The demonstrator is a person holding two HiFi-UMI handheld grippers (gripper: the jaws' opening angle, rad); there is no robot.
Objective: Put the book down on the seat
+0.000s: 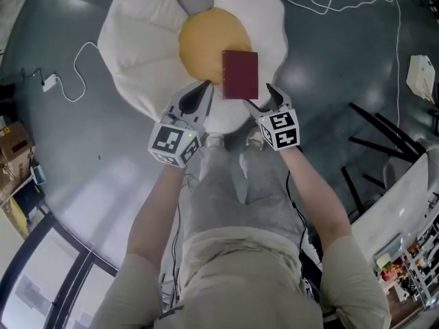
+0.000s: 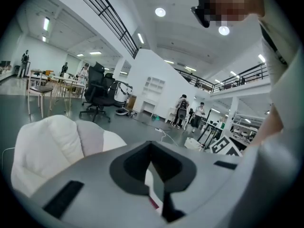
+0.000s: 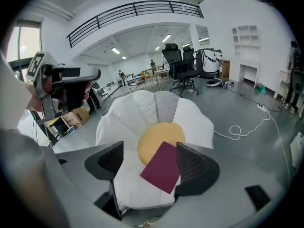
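A dark red book lies flat on the flower-shaped seat, half on its yellow centre and half on a white petal. My right gripper hangs just before the book's near edge with its jaws spread wide and nothing pressed between them. In the right gripper view the book shows between the two fingers, resting on the seat beyond them. My left gripper is to the left of the book, jaws together and empty. The left gripper view shows the closed left gripper and a white petal.
White cables trail over the grey floor left and right of the seat. Black frame legs stand at the right, a cardboard box at the left edge. Office chairs stand behind the seat, people far off.
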